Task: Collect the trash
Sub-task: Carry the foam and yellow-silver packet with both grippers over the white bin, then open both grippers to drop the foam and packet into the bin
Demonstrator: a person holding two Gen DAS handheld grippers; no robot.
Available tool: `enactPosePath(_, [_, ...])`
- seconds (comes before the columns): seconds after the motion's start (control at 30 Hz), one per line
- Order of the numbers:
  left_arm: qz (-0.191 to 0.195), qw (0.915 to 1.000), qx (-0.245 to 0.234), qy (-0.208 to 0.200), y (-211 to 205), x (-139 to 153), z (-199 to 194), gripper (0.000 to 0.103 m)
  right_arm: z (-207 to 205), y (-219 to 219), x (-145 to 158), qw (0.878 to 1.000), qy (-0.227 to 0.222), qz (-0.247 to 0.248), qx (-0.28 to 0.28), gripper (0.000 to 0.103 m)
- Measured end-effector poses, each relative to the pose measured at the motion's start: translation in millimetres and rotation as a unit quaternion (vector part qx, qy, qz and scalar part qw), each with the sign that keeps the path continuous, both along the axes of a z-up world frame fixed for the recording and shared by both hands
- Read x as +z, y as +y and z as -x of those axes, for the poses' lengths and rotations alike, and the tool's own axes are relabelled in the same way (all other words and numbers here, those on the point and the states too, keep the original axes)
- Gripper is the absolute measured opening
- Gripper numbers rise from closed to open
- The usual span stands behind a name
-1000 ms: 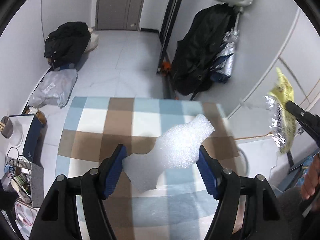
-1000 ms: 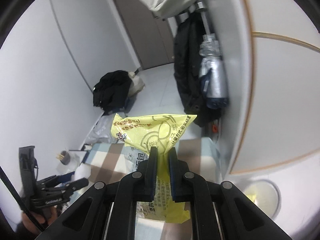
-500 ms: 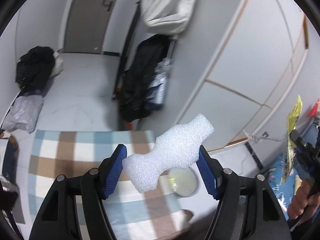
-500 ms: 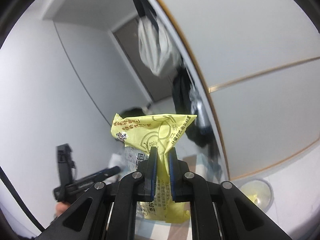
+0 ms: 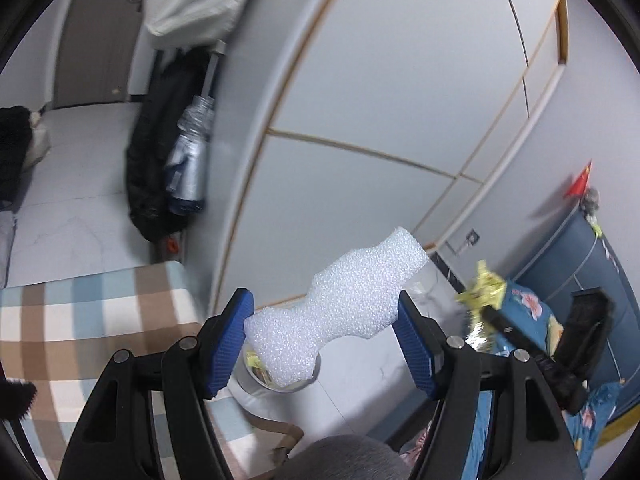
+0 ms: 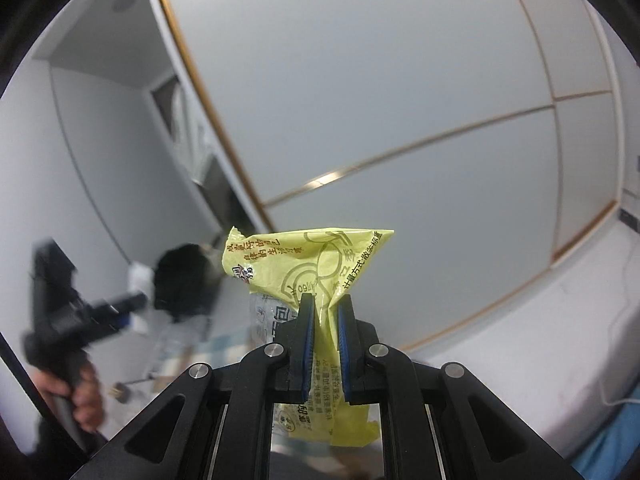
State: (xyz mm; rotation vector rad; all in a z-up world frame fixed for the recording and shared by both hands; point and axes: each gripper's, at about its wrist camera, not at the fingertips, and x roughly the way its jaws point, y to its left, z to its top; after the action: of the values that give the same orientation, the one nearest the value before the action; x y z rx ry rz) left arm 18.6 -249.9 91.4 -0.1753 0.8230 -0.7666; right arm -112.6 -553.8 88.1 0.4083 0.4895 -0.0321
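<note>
foam chunk (image 5: 340, 312) between left claw (image 5: 326, 338) pads

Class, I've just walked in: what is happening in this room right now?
A person is collecting trash with a hand-held claw in each hand. The left claw grips a white foam piece above a round bin on the floor. The right claw is shut on a yellow wrapper. Neither piece is dropped yet.

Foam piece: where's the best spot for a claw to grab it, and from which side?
Grab the foam across its lower body, as the left claw does now: one blue pad on each side edge, coming from its wide end. It narrows in the middle and flares toward the far tip, so those side edges probably give the steadiest hold.
</note>
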Motion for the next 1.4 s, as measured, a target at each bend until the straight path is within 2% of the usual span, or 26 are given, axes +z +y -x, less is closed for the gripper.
enactPosePath(0.17, [-0.024, 0.9991, -0.022, 0.029, -35, -22, -15, 0.067, -13, -18, -46, 0.999, 0.036, -0.020, -0.029, 0.010])
enactPosePath(0.47, [-0.079, 0.9905, -0.040, 0.105, -88, -95, -54, 0.067, -43, -49, -120, 0.990, 0.105, -0.076, -0.054, 0.010])
enactPosePath(0.63, [-0.119, 0.9787, -0.044, 0.162, -113, -140, -74, 0.067, -52, -68, -156, 0.983, 0.147, -0.088, -0.063, 0.010])
enactPosePath(0.77, [-0.155, 0.9679, -0.054, 0.190, -133, -174, -86, 0.067, -76, -80, -199, 0.976, 0.179, -0.099, -0.070, 0.010])
enactPosePath(0.93, [-0.195, 0.9550, -0.052, 0.217, -152, -218, -98, 0.067, -100, -94, -239, 0.968, 0.208, -0.121, -0.073, 0.010])
enactPosePath(1.03, [-0.206, 0.9462, -0.048, 0.245, -160, -241, -104, 0.067, -114, -98, -266, 0.960, 0.230, -0.139, -0.076, 0.010])
enactPosePath(1.17, [-0.225, 0.9367, -0.045, 0.264, -168, -263, -113, 0.067, -122, -112, -298, 0.948, 0.254, -0.171, -0.082, 0.010])
enactPosePath(1.4, [-0.233, 0.9259, -0.028, 0.296, -166, -282, -128, 0.067, -142, -115, -338, 0.932, 0.272, -0.223, -0.084, 0.011])
